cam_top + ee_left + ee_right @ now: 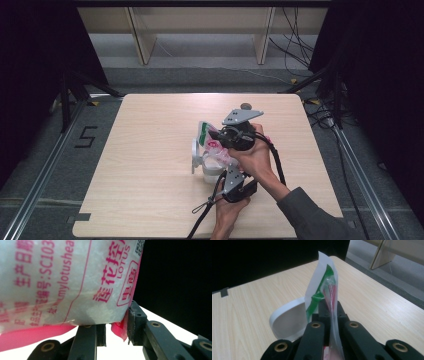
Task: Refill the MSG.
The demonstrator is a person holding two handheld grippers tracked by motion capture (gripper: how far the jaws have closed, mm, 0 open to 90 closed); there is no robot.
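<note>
So the bag was clamped by both grippers, top edge pinched flat in the right gripper and bottom corner in the left gripper, held over the white container below, pouring judged not yet finished.

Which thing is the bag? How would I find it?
Look at the middle of the wooden table, where two hands meet. The bag is pinched between the right gripper and left gripper, above a white tub. It alone is crinkly, with pink writing and a green-striped top.
</note>
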